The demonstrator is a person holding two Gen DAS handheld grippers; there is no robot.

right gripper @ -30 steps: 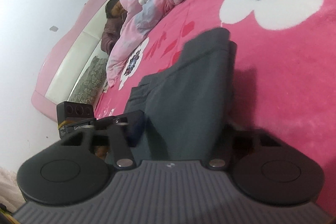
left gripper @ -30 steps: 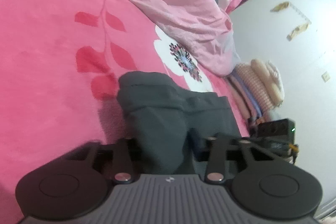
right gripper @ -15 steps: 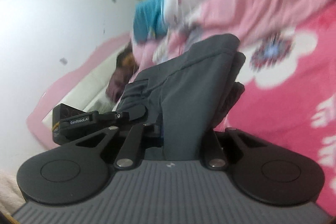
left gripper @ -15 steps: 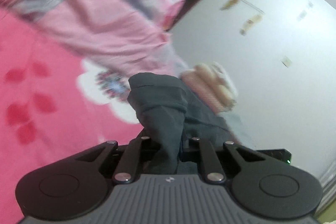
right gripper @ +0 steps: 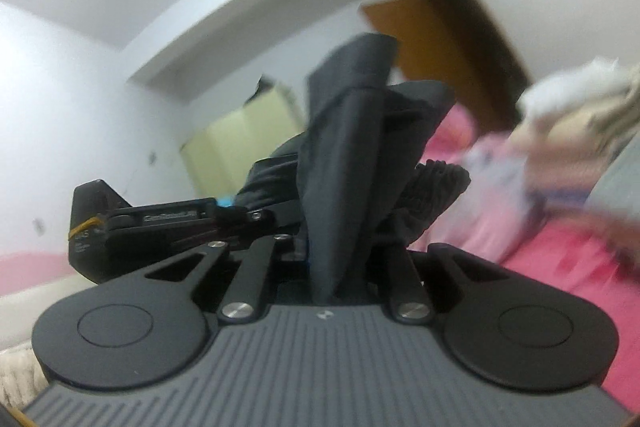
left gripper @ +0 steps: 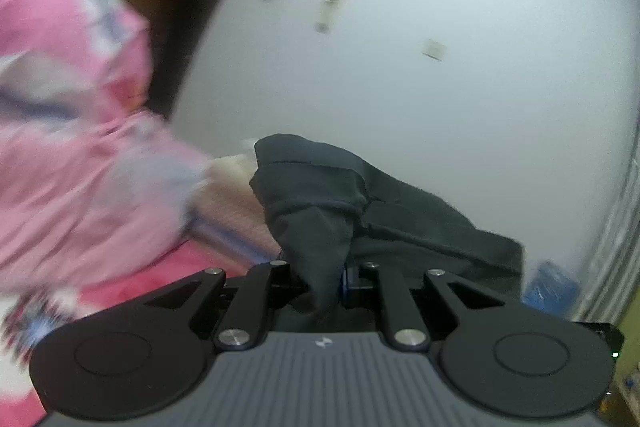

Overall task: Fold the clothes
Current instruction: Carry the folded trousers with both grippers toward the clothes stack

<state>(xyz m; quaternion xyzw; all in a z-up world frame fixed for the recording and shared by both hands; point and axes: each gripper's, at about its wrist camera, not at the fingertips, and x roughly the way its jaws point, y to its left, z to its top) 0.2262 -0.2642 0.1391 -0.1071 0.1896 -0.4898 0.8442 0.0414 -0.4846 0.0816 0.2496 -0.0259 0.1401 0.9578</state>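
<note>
1. Dark grey garment (left gripper: 320,211) is up in the air, clear of the bed, held at two spots; a hemmed edge folds over at its top in the left wrist view, rest drapes off twd the right of that frame.
2. Left gripper (left gripper: 325,277): clenched on a bunched fold of the garment, cloth pinched between the jaws.
3. Right gripper (right gripper: 340,255): also clamped on the garment (right gripper: 348,147), w/ fabric standing up tall from the jaws and a ribbed bit sticking out to the right of it.
4. In the right wrist view the other gripper's black body (right gripper: 120,223) sits just left of the garment, close by.
5. Bed (right gripper: 560,267) lies below the garment: bright pink cover, w/ part of a white flower print at the lower left of the left view.
6. Pink patterned quilt (left gripper: 72,155), blurred, is heaped left of the garment; a pale pink folded pile (left gripper: 236,199) sits just behind it.
7. Room behind the garment: white wall (left gripper: 440,127) w/ a few small marks or stickers, too blurred to read; brown door (right gripper: 448,39) w/ dark opening; pale yellow-green wardrobe (right gripper: 244,135) behind, left of the cloth.
8. Blue item (left gripper: 554,287) low right of the garment, can't tell what.
</note>
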